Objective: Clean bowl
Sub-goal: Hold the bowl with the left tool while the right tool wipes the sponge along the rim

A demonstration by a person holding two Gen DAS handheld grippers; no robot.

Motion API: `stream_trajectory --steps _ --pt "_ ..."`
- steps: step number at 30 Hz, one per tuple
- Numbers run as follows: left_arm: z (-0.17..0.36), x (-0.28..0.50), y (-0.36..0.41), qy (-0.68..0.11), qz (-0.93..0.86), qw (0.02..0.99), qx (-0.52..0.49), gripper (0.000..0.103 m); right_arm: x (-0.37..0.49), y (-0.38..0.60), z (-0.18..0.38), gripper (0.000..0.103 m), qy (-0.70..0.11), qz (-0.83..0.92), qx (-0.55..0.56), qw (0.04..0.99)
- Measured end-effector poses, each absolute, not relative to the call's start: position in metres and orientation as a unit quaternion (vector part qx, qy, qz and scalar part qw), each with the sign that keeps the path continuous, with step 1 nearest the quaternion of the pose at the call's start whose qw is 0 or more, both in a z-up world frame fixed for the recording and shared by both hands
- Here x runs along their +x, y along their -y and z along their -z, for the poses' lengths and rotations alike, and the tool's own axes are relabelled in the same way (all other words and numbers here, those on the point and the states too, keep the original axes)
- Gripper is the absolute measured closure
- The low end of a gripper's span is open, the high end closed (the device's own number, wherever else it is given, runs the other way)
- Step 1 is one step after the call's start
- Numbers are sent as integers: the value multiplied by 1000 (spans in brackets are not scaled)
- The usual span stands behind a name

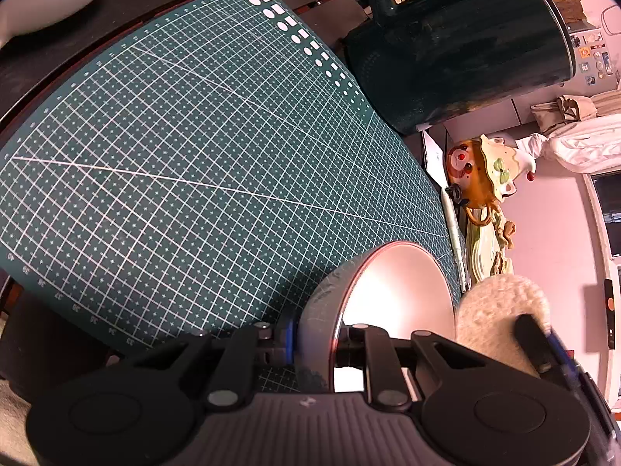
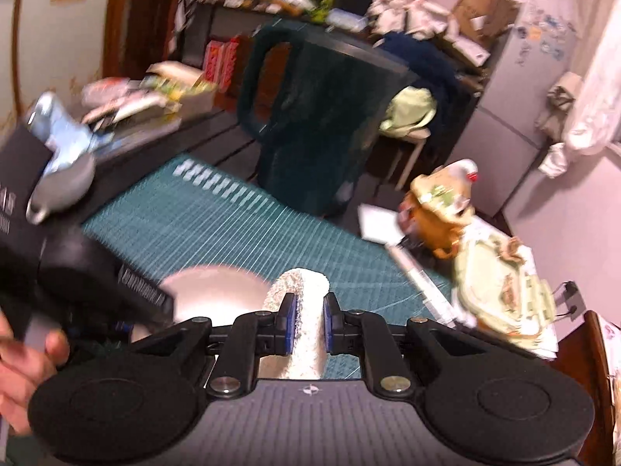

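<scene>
- Now your left gripper [image 1: 316, 343] is closed on the rim of the bowl [image 1: 399, 291] — one pad outside the wall, one inside — so the bowl stands tilted on its edge above the green cutting mat [image 1: 194, 163], with its hollow turned to your other hand.
- Your right gripper [image 2: 310, 324] is pinched tight on a white fluffy sponge [image 2: 300, 310]; it stands upright between the blue pads and sits just beside the open side of the bowl, I think ready for wiping inside.
- Holding the bowl tilted like this seems to keep the inner wall reachable.
- Around: a dark green jug [image 1: 458, 50] stands at the far edge of the mat, and a clown figure [image 1: 481, 171] and a white pen [image 1: 454, 229] lie near the right side.
- The right wrist view is blurred, and whether the sponge touches the bowl I cannot tell.
</scene>
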State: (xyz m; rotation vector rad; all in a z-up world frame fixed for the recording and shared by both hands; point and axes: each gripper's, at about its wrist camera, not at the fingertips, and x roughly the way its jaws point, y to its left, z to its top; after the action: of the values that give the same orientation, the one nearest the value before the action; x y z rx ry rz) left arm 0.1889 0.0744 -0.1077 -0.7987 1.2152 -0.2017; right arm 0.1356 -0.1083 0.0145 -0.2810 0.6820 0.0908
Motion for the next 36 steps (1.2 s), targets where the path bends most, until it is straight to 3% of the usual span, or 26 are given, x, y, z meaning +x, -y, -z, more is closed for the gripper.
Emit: stream_trajectory --steps 4,10,16,24,32,36 --pt "107 188 -74 -554 92 743 -365 86 150 146 -15 90 -375 -98 49 921" --pt "104 189 -71 -555 91 743 -362 86 168 148 24 90 -443 -142 132 875" --pt "104 189 -72 -555 92 744 -361 86 162 118 37 90 -445 -101 12 890" --pt "104 189 -70 -555 92 743 -362 86 131 65 33 90 -358 -67 -223 904" --pt "105 190 -70 -555 92 742 -363 86 133 97 -7 90 -329 -36 -179 927" --pt "105 189 -72 -555 92 742 -363 86 142 123 -17 90 -347 -72 -57 933"
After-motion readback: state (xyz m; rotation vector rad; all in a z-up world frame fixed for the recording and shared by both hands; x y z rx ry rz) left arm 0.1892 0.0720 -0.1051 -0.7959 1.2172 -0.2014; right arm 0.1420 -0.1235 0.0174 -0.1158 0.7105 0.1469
